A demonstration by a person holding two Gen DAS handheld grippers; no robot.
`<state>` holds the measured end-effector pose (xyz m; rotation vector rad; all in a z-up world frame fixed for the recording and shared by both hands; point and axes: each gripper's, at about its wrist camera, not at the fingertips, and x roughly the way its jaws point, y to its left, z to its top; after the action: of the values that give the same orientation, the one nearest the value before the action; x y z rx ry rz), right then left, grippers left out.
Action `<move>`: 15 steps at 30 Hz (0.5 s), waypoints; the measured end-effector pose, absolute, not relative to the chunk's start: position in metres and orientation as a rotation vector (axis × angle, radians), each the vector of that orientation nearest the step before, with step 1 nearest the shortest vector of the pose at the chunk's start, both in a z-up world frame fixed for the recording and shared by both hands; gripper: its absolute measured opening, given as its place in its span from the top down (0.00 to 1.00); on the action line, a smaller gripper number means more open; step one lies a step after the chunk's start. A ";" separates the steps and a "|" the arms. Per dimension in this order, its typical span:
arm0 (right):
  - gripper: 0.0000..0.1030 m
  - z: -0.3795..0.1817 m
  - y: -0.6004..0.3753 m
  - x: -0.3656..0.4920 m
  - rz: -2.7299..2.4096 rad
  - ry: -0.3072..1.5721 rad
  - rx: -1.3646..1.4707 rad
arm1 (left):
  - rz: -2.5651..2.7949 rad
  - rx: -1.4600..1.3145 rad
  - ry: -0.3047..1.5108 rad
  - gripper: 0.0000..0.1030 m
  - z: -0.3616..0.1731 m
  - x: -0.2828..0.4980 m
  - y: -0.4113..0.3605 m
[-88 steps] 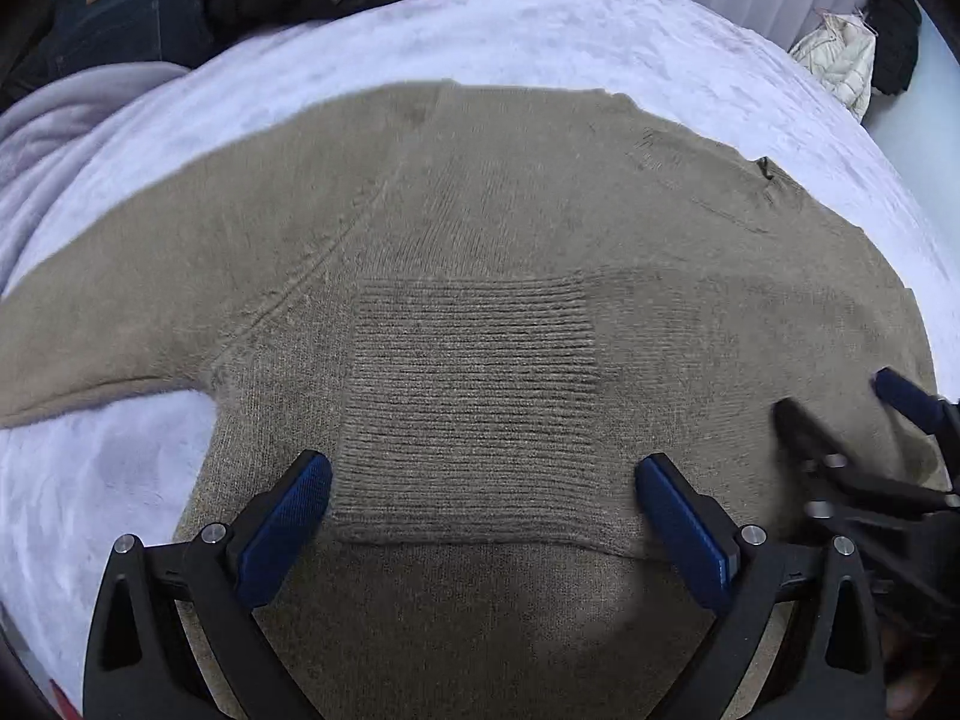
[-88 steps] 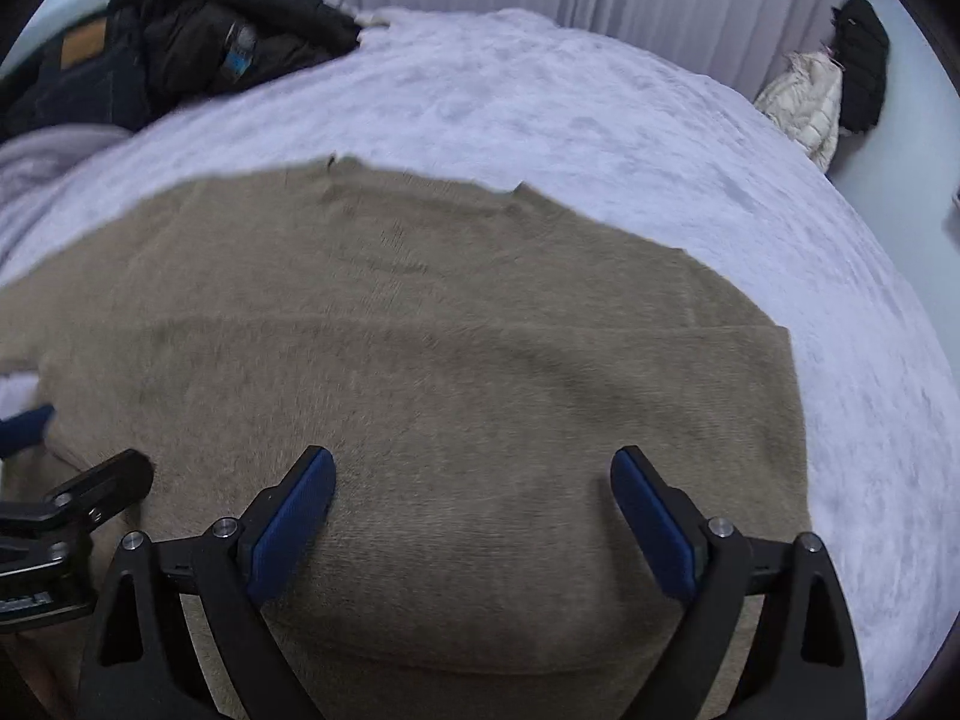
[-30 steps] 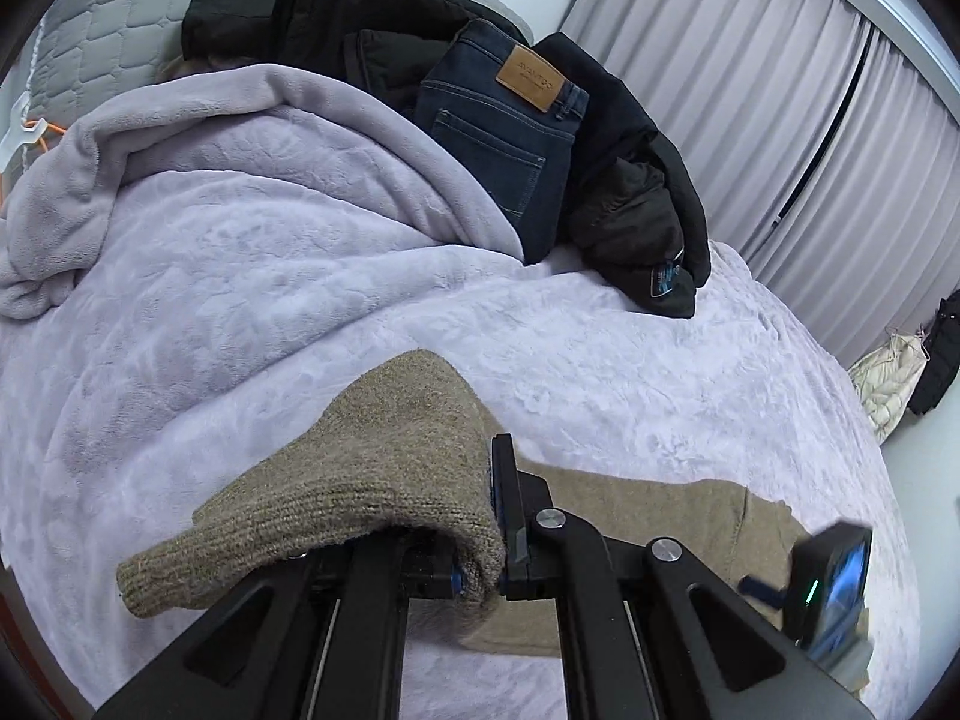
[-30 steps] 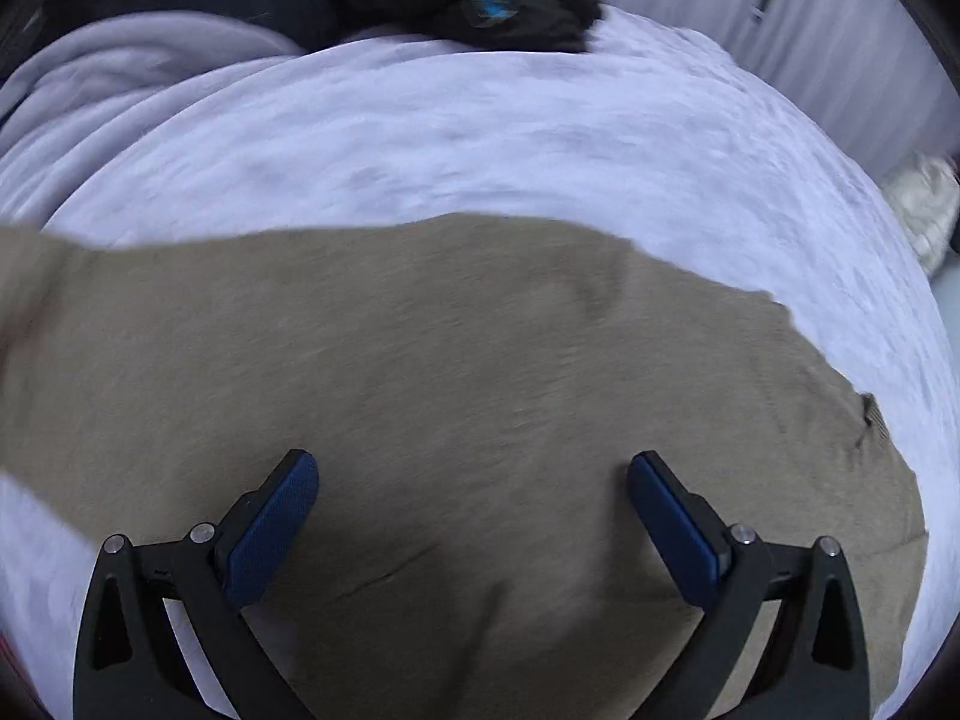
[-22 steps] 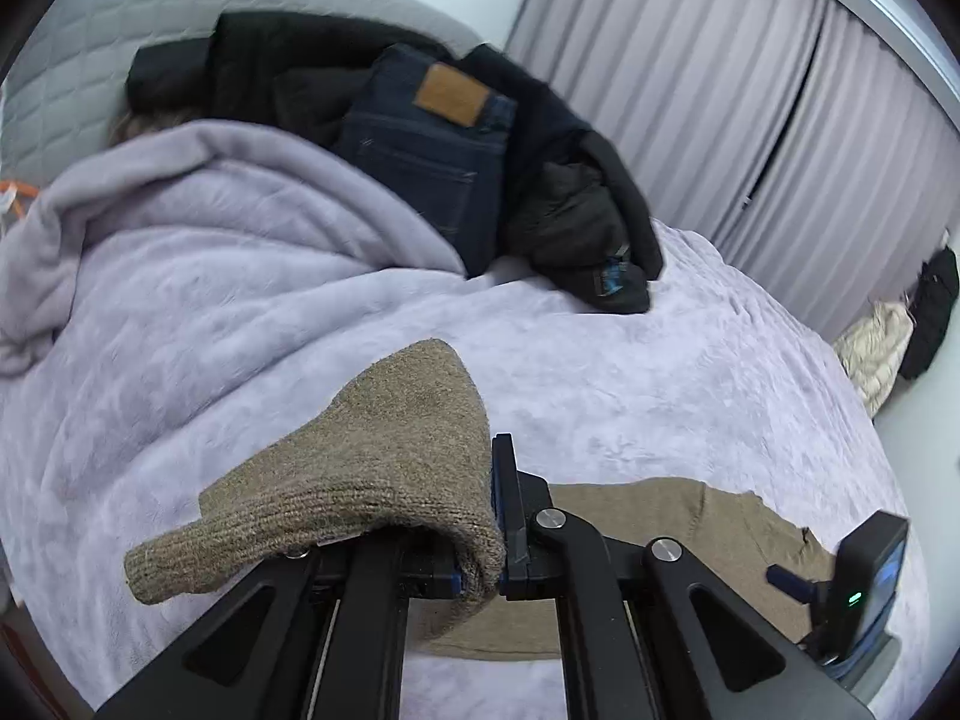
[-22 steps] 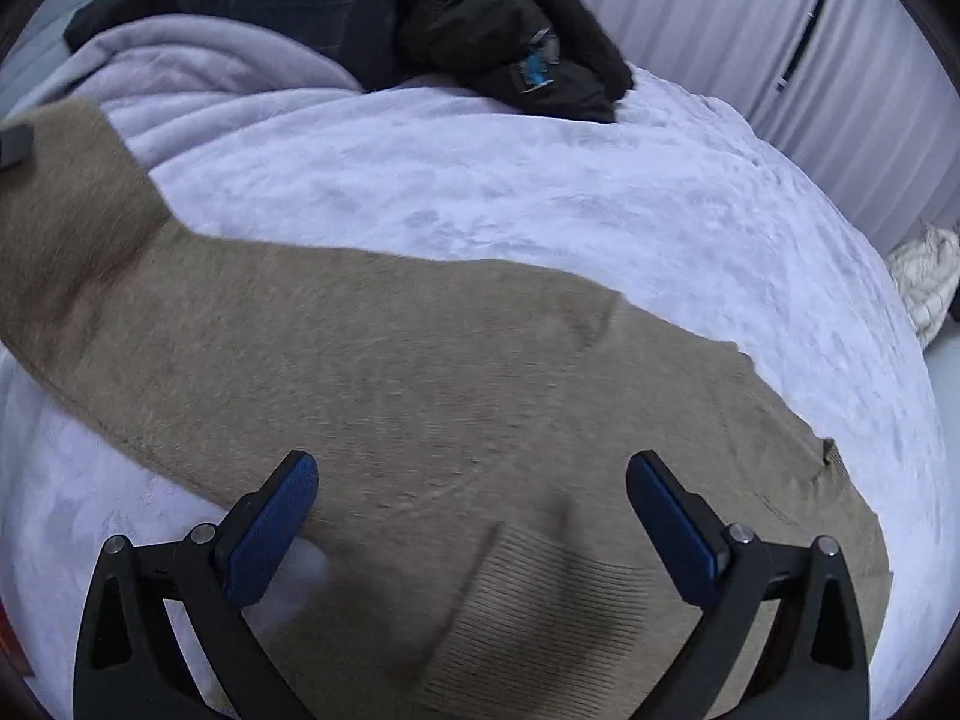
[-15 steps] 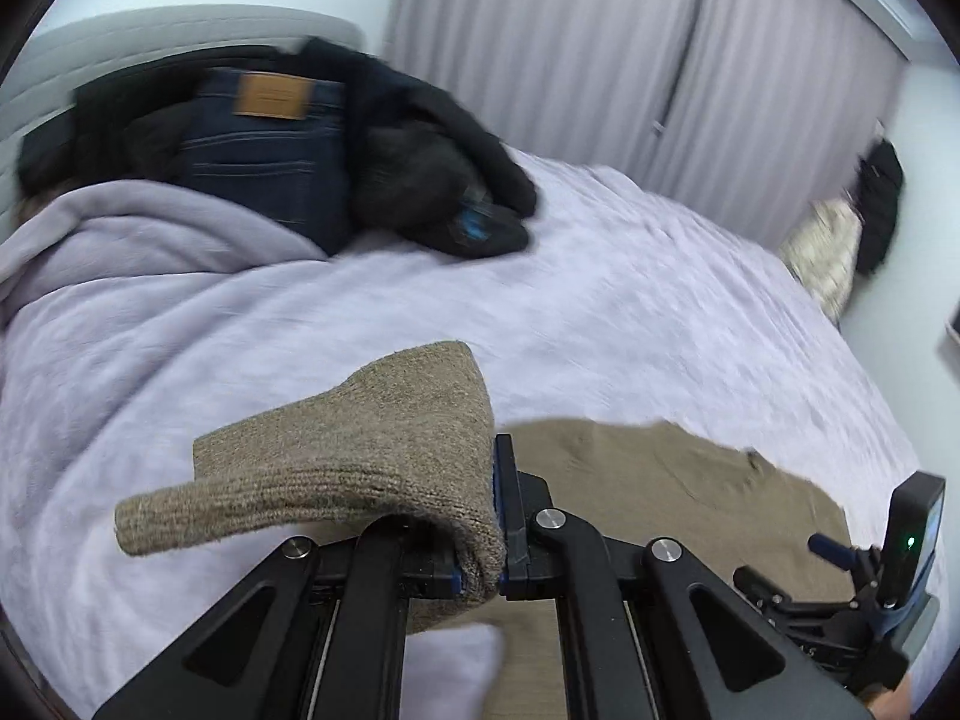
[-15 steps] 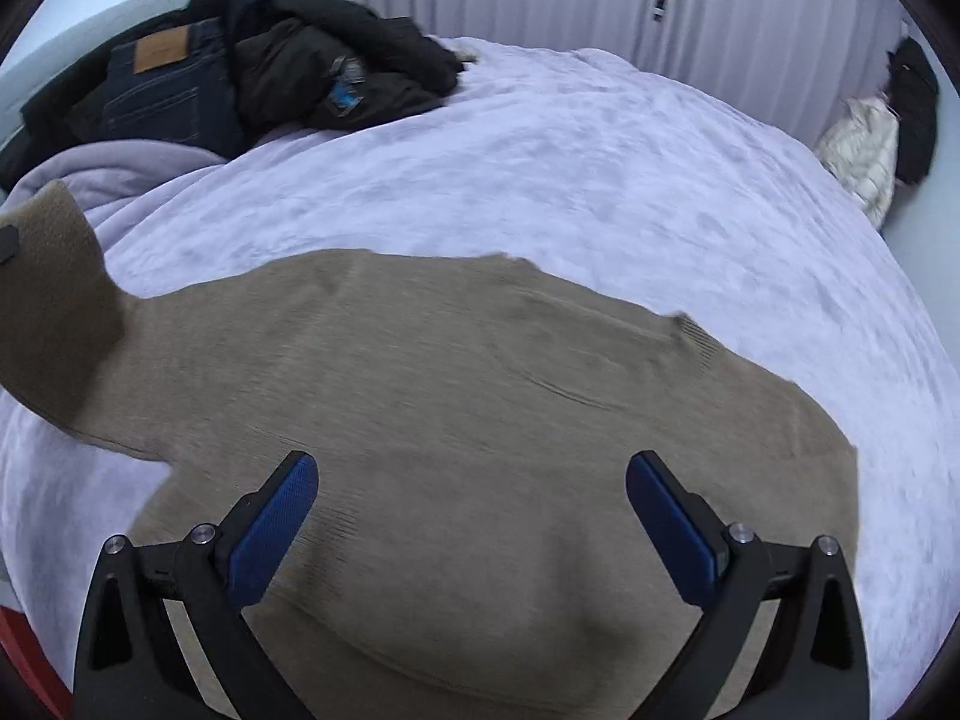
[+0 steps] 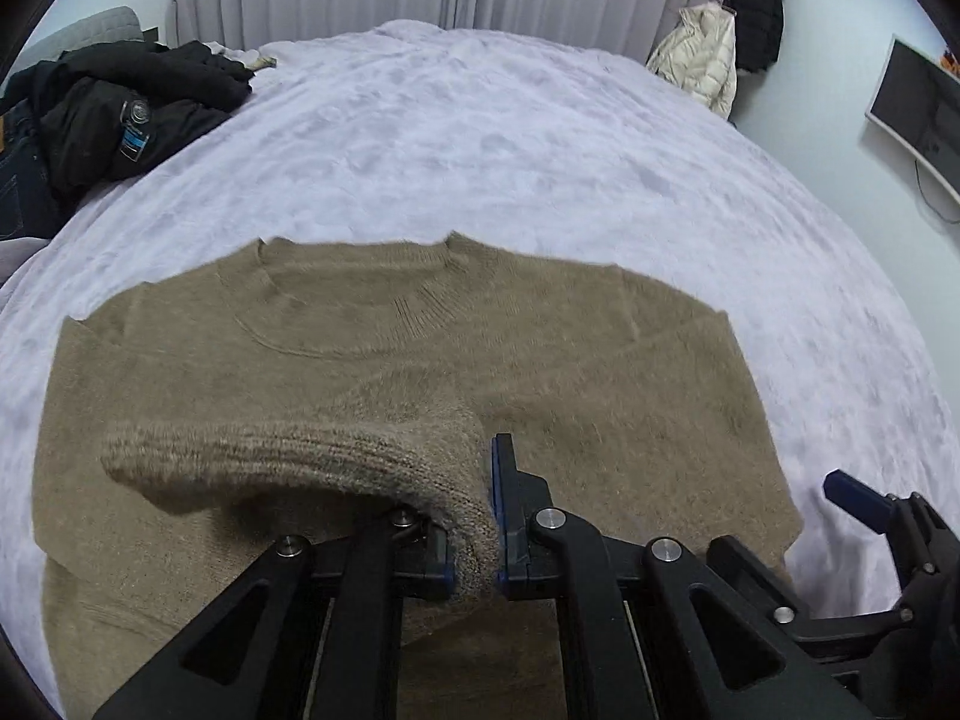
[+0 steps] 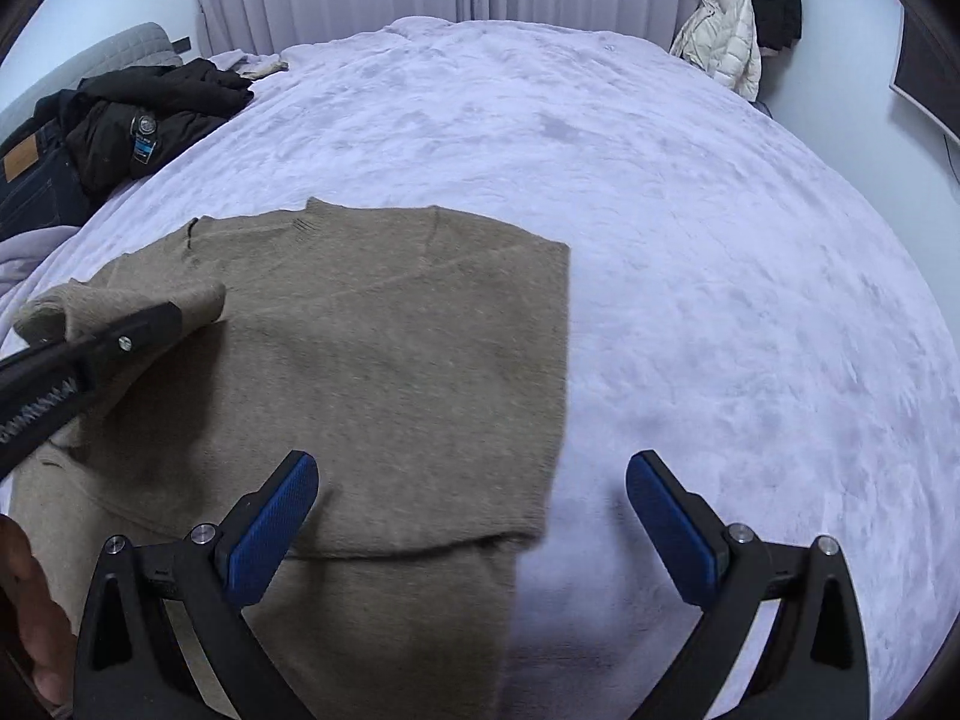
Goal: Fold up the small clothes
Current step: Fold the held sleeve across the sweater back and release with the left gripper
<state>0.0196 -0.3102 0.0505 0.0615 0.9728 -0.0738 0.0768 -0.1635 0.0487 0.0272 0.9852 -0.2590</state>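
A tan knit sweater (image 9: 540, 348) lies flat on the bed, neck away from me; it also shows in the right wrist view (image 10: 390, 360). My left gripper (image 9: 480, 534) is shut on the ribbed sleeve cuff (image 9: 288, 456) and holds it over the sweater's body. The cuff (image 10: 120, 300) and the left gripper (image 10: 138, 330) also show at the left of the right wrist view. My right gripper (image 10: 471, 516) is open and empty, low over the sweater's right folded edge; it also shows at the lower right of the left wrist view (image 9: 852, 492).
The lilac fleece blanket (image 10: 690, 240) covers the bed all around. A pile of black jackets (image 9: 132, 114) and jeans (image 10: 30, 174) lies at the far left. A white coat (image 9: 702, 54) and a dark coat hang at the far right wall, near a monitor (image 9: 912, 114).
My left gripper has swung right with the cuff, from over the bare blanket to above the sweater's body. My right gripper has shifted to the sweater's right edge.
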 end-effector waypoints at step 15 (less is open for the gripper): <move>0.00 0.046 -0.330 0.002 0.049 0.908 0.170 | -0.320 -0.093 0.865 0.00 0.092 0.044 -0.080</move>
<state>0.0020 -0.3295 0.0455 0.1700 0.9082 0.0492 0.0445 -0.0802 0.0917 -0.0933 0.8654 -0.3200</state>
